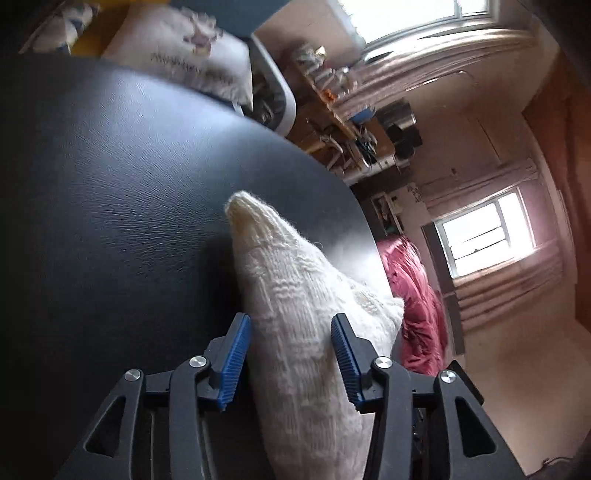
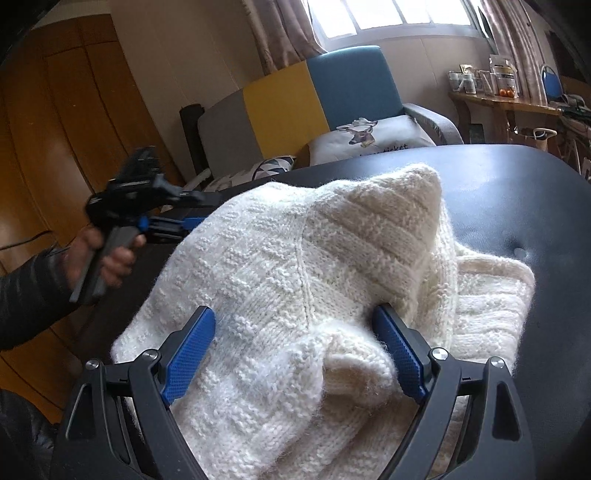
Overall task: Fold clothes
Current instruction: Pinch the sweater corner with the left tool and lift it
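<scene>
My right gripper (image 2: pixel 295 354) gapes over the sweater (image 2: pixel 295 266), bulk ahead; left gripper (image 1: pixel 291 358), also unclosed, straddles its edge

a lived-in home room, colour-block sofa (image 2: pixel 295 103), deer cushion (image 2: pixel 373 138), curtained window (image 2: pixel 388 16), wooden wardrobe (image 2: pixel 74 122)

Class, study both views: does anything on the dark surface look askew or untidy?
Yes. The white knitted sweater lies bunched in a heap on the black padded surface, one part peaking upward rather than spread flat. No damage shows.
</scene>
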Motion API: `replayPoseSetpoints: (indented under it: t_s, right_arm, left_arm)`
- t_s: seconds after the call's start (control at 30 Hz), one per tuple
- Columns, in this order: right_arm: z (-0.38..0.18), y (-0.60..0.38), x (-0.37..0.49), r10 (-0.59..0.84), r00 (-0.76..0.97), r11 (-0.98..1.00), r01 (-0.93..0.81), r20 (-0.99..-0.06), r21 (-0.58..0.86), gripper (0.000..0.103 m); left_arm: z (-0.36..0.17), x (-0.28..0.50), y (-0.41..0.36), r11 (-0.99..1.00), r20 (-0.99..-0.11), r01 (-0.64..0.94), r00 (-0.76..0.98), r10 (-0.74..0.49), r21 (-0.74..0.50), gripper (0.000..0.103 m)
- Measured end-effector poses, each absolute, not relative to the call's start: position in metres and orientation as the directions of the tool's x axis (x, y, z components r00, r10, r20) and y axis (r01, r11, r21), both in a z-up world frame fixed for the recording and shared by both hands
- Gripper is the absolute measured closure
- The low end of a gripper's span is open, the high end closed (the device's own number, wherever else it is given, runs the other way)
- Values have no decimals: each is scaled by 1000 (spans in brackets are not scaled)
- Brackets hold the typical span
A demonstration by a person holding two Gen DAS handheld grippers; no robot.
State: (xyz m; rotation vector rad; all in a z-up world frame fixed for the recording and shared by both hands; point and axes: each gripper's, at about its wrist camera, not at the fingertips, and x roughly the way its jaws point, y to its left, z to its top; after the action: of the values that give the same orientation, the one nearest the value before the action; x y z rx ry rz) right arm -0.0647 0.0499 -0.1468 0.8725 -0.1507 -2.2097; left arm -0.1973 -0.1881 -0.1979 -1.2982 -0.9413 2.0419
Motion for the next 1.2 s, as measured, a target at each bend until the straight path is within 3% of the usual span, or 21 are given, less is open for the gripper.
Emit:
replayPoseSetpoints:
  t_s: [0.17,0.23,0.3,0.37,0.53,0.6,0.67,0.87,1.03,1.2]
  right_arm:
    - [-148,49,-66,-681,-492,-716,604,-541,351,13]
    - [-148,47,-65,-675,-493,-719,606,-549,341,13]
    - [-147,42,-64,-660,-492,-726,613,-567,313,13]
    - [-146,33,-59,-640,-480,-721,646,-600,252,13]
    - [-146,9,-49,-625,-435,-665,732,-649,150,10]
    - [-147,5,-47,-626,-429,-653,744,-651,138,9]
    - [-142,7,-49,-631,-421,-651,744,-651,149,8]
    - [-111,30,-62,-682,-385,-640,726,-622,253,8]
    - [-78,35,-81,-766,-383,-578,762,-516,293,8]
    - [-108,10,-134,-747,-295,-579,729,-596,364,8]
  left_arm:
    - [-204,-218,-172,-643,-583,-81,-348,734,-762,49]
    - [-197,-216,-164,-688,-611,-129,-364,703,-714,57]
    - [-184,-201,-154,-775,-667,-171,-419,616,-608,77]
    - [-172,-184,-143,-859,-721,-188,-476,504,-476,82]
    - [-159,-140,-117,-982,-775,-135,-605,185,-130,85]
    - [-158,-132,-111,-991,-769,-118,-627,122,-61,85]
    - [-150,-130,-122,-989,-754,-85,-640,150,-124,79]
    - [-112,-121,-158,-963,-650,-70,-725,228,-259,78]
    - [-106,-131,-135,-967,-650,-177,-716,255,-184,77]
    - [-131,-143,-105,-973,-721,-201,-658,218,-111,77]
